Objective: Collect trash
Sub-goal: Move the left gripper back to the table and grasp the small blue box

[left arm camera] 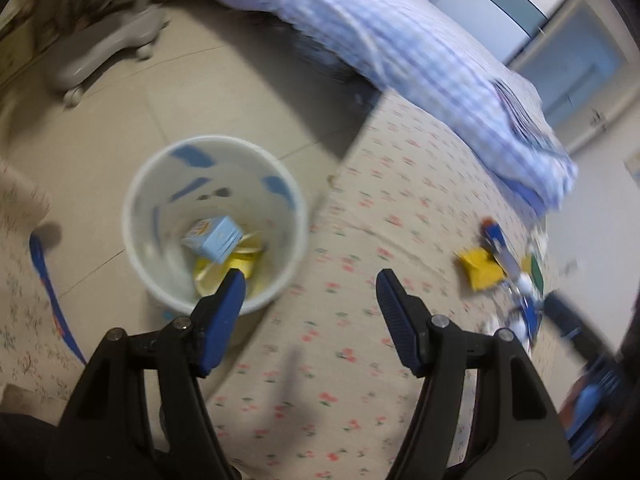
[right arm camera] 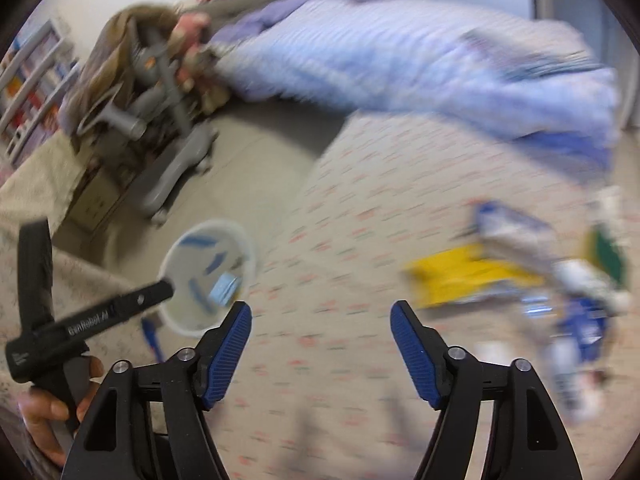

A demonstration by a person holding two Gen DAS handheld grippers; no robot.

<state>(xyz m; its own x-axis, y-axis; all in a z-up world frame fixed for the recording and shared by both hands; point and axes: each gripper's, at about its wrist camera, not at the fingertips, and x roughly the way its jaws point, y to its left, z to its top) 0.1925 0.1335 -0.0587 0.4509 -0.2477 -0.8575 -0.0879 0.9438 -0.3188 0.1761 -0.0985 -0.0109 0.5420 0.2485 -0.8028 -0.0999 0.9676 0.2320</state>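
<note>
nearest the lens in the left wrist view, the left gripper [left arm camera: 308, 280] hangs with its jaws spread wide and nothing between them, its left finger over the near rim of the white bin [left arm camera: 136, 200] that stands on the tiled floor just beside the bed. inside the bin lie a light blue carton [left arm camera: 218, 238] and some yellow wrappers [left arm camera: 208, 274], so part of the job looks done. to the right, the floral sheet [left arm camera: 360, 320] runs bare until the far right, where a yellow packet [left arm camera: 478, 268] and a blurred heap of blue and white wrappers [left arm camera: 520, 300] lie on the bed, well apart from the bin. in the right wrist view the right gripper [right arm camera: 322, 312] is likewise wide open and empty, above the sheet between bin and heap, with the litter heap [right arm camera: 568, 304] to its right. my judgement: the bed pile is what remains to collect. motion blur hides how many pieces it holds.
</note>
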